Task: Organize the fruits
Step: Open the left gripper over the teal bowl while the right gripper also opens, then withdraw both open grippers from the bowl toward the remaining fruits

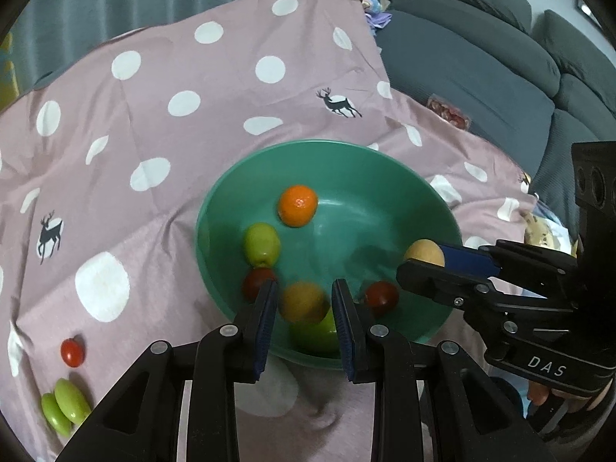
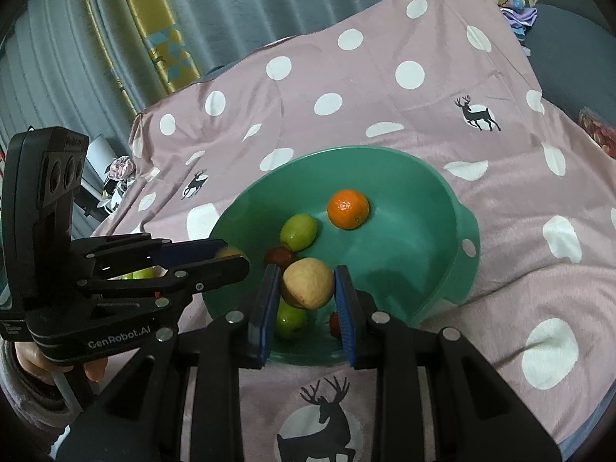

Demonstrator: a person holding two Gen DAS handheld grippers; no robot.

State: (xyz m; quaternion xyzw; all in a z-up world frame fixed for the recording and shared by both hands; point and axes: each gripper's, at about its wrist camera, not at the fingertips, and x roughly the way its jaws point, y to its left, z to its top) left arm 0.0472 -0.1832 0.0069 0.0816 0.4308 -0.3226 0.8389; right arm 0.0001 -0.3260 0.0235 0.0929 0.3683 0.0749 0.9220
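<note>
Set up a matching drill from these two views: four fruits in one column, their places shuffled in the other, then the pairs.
Fruits
1. orange
2. tan fruit
3. yellow fruit
4. pair of green fruits

Places
A. on the polka-dot cloth, outside the bowl
B. clamped in the left tool
C. loose inside the green bowl
D. clamped in the right tool

Pairs: 1-C, 2-D, 3-B, 4-A
</note>
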